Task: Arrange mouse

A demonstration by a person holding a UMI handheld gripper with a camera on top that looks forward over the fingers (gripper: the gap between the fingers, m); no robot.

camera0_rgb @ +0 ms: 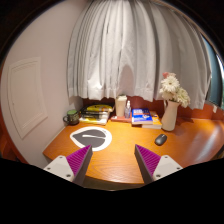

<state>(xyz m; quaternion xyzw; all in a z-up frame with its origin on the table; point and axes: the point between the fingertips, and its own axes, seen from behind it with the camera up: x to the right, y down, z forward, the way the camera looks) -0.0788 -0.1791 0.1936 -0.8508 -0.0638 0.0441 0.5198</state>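
The gripper point(112, 165) hangs up in the air with nothing held. Its two fingers reach forward from the near side and stand wide apart, a broad open gap between them. The left finger's purple pad point(80, 160) faces inward, and the right finger's purple pad point(144, 160) mirrors it. Both fingertips angle slightly toward each other, level and even, touching nothing.

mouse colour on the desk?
Dark grey to black, seen in the gripper view: the mouse lies on the wooden desk, beyond the open gripper.
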